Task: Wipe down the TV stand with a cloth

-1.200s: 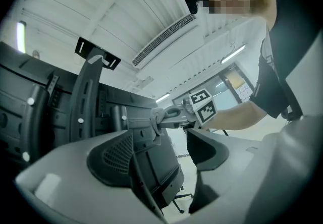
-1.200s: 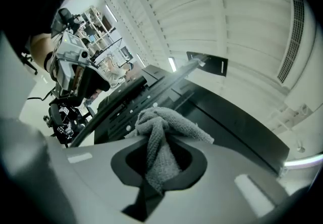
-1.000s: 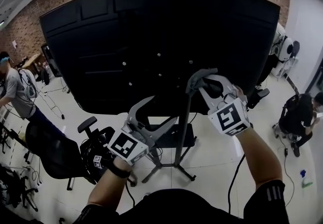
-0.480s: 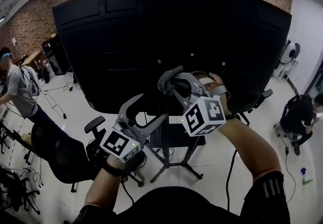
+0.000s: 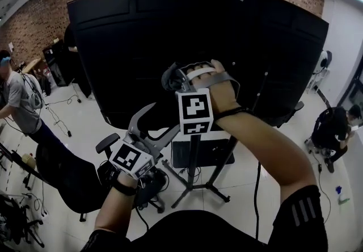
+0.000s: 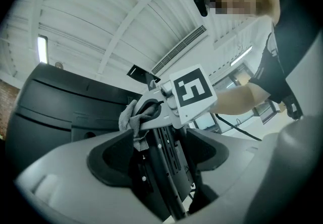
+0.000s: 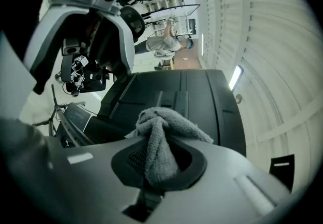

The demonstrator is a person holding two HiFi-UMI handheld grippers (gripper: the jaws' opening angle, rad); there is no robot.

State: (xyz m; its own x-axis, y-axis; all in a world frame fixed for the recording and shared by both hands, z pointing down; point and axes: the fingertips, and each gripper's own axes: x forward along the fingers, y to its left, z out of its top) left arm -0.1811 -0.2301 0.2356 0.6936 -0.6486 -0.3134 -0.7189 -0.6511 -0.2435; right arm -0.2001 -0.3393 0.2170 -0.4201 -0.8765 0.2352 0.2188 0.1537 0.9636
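**Right gripper** (image 5: 173, 75): the jaws are clamped on a grey cloth (image 5: 166, 82). In the right gripper view the cloth (image 7: 160, 140) is seen bunched between the pads, with a fold spilling over the top.

**Left gripper** (image 5: 154, 125): the jaws are apart and nothing is held. In the left gripper view only the dark column of the TV stand (image 6: 169, 177) is seen through the gap, and no contact with it can be made out.

**Change over the last second:**
- The right gripper has been carried from the right of the head view, where the cloth was beside the upper end of the stand's pole, across to the middle and higher.
- The cloth is now held in front of the black back of the TV (image 5: 125, 46), above the pole (image 5: 193, 160).
- Part of this shift may be owed to the head camera, which has also been turned.
- The left gripper has been kept low and to the left, and has hardly moved.

**Contact:** whether the cloth is pressed on any surface cannot be settled. In the right gripper view the TV's back panel lies just beyond the cloth, but a gap or a touch cannot be told.

**Meaning for the task (judged):**
- The cloth has been taken up off the pole toward the mount region, so either a stroke along the top of the stand is being made or the arm is being repositioned.
- The shelf (image 5: 201, 151) and the splayed legs (image 5: 212, 188) lie well below the cloth and are taken as not yet wiped.
- The work is therefore thought to be far from finished.
- The cloth is firmly enough gripped that no regrasp seems to be needed.
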